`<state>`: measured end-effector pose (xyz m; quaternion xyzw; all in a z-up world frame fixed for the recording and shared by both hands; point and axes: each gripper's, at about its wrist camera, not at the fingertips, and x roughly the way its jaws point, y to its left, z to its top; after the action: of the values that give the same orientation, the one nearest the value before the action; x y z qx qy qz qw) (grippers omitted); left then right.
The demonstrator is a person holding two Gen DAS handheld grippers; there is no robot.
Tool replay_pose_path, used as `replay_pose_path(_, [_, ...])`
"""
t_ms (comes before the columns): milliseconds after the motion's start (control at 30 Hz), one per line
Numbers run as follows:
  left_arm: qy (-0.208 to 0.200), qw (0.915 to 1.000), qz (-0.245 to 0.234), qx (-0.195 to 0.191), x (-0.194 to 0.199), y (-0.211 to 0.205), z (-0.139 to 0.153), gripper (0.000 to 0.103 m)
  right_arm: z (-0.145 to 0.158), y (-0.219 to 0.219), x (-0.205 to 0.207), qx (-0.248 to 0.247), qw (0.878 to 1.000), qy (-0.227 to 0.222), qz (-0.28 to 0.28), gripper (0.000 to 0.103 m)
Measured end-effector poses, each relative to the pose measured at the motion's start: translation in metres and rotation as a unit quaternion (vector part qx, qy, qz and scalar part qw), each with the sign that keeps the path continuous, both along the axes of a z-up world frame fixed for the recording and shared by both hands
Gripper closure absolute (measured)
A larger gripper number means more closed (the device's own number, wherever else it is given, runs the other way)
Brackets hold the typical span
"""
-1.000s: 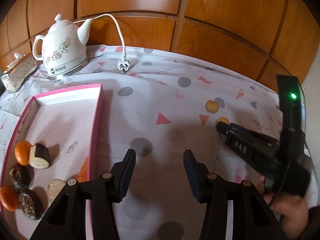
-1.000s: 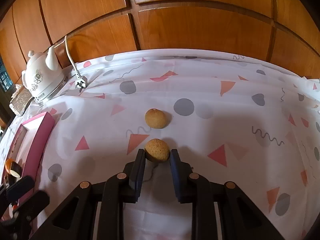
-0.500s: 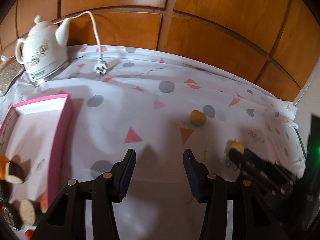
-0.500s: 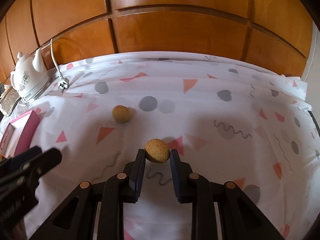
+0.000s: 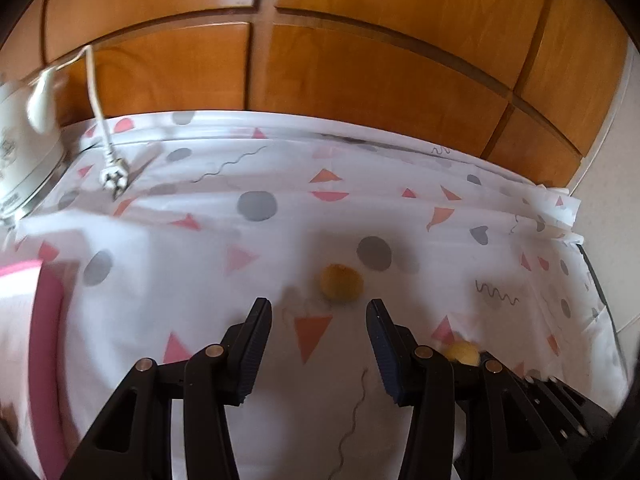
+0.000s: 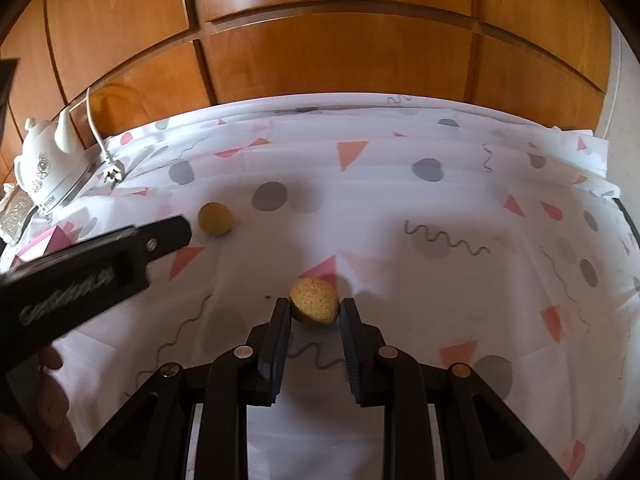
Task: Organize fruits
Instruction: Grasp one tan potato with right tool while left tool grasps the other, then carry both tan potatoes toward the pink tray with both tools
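Note:
A tan round fruit (image 5: 341, 282) lies on the patterned tablecloth just beyond my open, empty left gripper (image 5: 318, 310); it also shows in the right wrist view (image 6: 215, 218), ahead of the left gripper's fingers (image 6: 160, 236). My right gripper (image 6: 314, 308) is shut on a second tan round fruit (image 6: 314, 301) and holds it above the cloth. That held fruit (image 5: 463, 352) shows at the lower right of the left wrist view. The pink tray (image 5: 44, 320) is at the left edge, blurred.
A white kettle (image 6: 48, 168) with its cord and plug (image 6: 114, 174) stands at the back left by the wooden wall panels (image 6: 340, 48). The tablecloth's right edge (image 6: 624, 216) drops off. A patterned box (image 6: 14, 216) sits beside the kettle.
My left gripper has swung right, away from the tray, and now faces the loose fruit. My right gripper has carried its fruit to the right, still shut on it.

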<state>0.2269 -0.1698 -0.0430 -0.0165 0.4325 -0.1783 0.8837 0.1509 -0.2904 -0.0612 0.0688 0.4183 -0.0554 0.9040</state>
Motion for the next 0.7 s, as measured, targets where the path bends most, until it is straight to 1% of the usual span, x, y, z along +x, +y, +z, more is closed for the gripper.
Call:
replay_pose_path(233, [0.016, 0.9998, -0.012, 0.010, 0.018, -0.014, -0.011, 0.053, -0.002, -0.006, -0.001, 0.008, 1.000, 0.002, -0.003, 0.078])
replay_pose_path(333, [0.014, 0.9997, -0.014, 0.014, 0.024, -0.020, -0.014, 0.054, -0.002, -0.006, -0.001, 0.008, 1.000, 0.001, -0.002, 0.078])
replay_pose_path(400, [0.013, 0.9995, -0.020, 0.021, 0.026, -0.025, -0.017, 0.060, -0.002, -0.006, -0.001, 0.009, 1.000, 0.001, -0.002, 0.078])
replay_pose_path(467, [0.007, 0.9994, -0.016, 0.029, 0.028, -0.027, -0.020, 0.074, -0.001, -0.006, -0.001, 0.009, 1.000, 0.001, -0.002, 0.078])
replay_pose_path(600, [0.004, 0.9997, -0.012, 0.022, 0.024, -0.019, -0.019, 0.075, -0.002, -0.007, -0.002, 0.011, 1.000, 0.000, -0.003, 0.078])
replay_pose_path(700, [0.008, 0.9998, 0.009, 0.015, 0.014, -0.004, -0.018, 0.075, -0.001, -0.007, -0.002, 0.011, 1.000, 0.000, -0.003, 0.078])
